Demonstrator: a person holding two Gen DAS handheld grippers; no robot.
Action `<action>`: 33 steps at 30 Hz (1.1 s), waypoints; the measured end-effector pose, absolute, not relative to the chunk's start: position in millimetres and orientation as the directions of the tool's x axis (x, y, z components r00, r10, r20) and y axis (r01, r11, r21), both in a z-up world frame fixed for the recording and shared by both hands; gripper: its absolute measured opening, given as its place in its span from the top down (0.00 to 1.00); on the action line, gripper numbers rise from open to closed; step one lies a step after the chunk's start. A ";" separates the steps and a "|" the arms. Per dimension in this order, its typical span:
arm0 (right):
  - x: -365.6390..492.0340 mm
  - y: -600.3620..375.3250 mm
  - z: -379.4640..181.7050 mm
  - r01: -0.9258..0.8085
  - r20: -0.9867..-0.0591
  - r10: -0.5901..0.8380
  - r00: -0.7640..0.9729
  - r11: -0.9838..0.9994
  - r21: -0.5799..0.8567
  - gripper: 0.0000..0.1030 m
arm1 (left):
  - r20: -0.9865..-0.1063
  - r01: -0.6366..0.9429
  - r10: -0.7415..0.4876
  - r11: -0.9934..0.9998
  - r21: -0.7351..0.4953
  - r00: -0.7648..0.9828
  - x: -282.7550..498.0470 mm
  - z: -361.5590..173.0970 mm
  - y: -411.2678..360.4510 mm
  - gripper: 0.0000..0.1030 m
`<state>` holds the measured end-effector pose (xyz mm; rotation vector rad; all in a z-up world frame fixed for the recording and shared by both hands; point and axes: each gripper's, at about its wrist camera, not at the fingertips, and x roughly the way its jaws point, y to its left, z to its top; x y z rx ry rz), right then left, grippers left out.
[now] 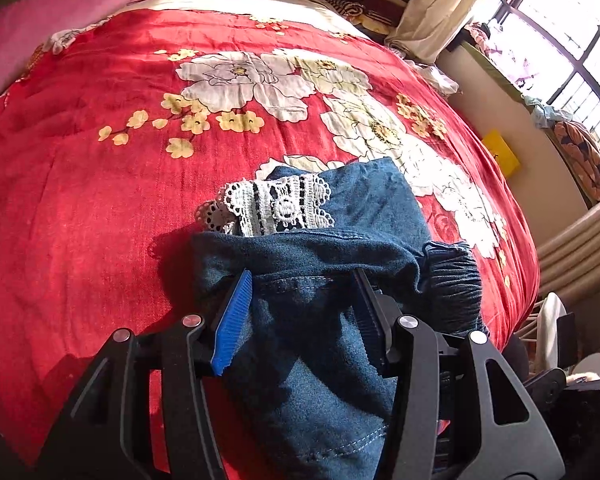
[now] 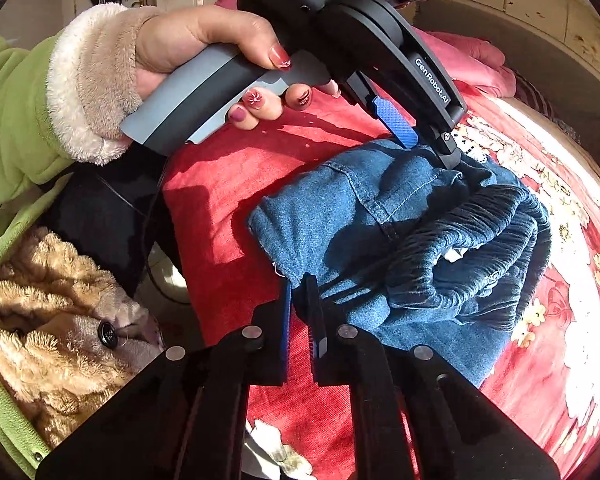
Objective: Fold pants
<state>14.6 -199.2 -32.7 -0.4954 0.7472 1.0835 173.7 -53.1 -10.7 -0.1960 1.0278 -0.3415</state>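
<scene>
Denim fills the gap between the left gripper's [image 1: 300,292] wide-spread fingers: the pants [image 1: 320,272] lie bunched on the red floral bedspread [image 1: 100,200], white lace trim [image 1: 276,208] uppermost – whether the pads press the cloth cannot be told. From the right wrist view, the right gripper [image 2: 300,304] stands nearly closed, pinching a thin edge of the pants [image 2: 340,220] beside the gathered elastic waistband [image 2: 480,240]. The left gripper [image 2: 424,136] reaches in from above. Judged handling: soft, limp, moderately heavy – take hold at waistband or seams, where layers resist slipping.
</scene>
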 end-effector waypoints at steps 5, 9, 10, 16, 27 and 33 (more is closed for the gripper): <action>15.9 -208.5 -24.5 -0.881 -0.718 0.645 0.260 0.463 0.097 0.77 | -0.795 0.180 -0.371 0.929 -0.325 0.479 172.2 -10.2 -52.1 0.59; 8.6 -222.6 1.5 -0.857 -0.638 0.715 0.286 0.489 0.164 0.58 | -0.792 0.185 -0.360 0.933 -0.309 0.492 169.4 -7.7 -53.2 0.59; 6.6 -225.1 9.0 -0.853 -0.615 0.728 0.304 0.495 0.165 0.57 | -0.791 0.187 -0.360 0.933 -0.307 0.494 169.0 -6.7 -53.3 0.59; 21.9 -219.5 24.3 -0.818 -0.561 0.754 0.342 0.533 0.216 0.45 | -0.783 0.189 -0.358 0.934 -0.304 0.509 166.6 -2.6 -53.2 0.57; 62.9 -209.3 -29.7 -0.646 -0.717 0.631 0.296 0.685 0.336 0.45 | -0.763 0.194 -0.345 0.939 -0.286 0.546 157.8 7.8 -50.9 0.51; 54.3 -205.0 -26.7 -0.638 -0.707 0.632 0.318 0.694 0.333 0.44 | -0.751 0.203 -0.338 0.941 -0.271 0.567 152.2 16.6 -51.5 0.51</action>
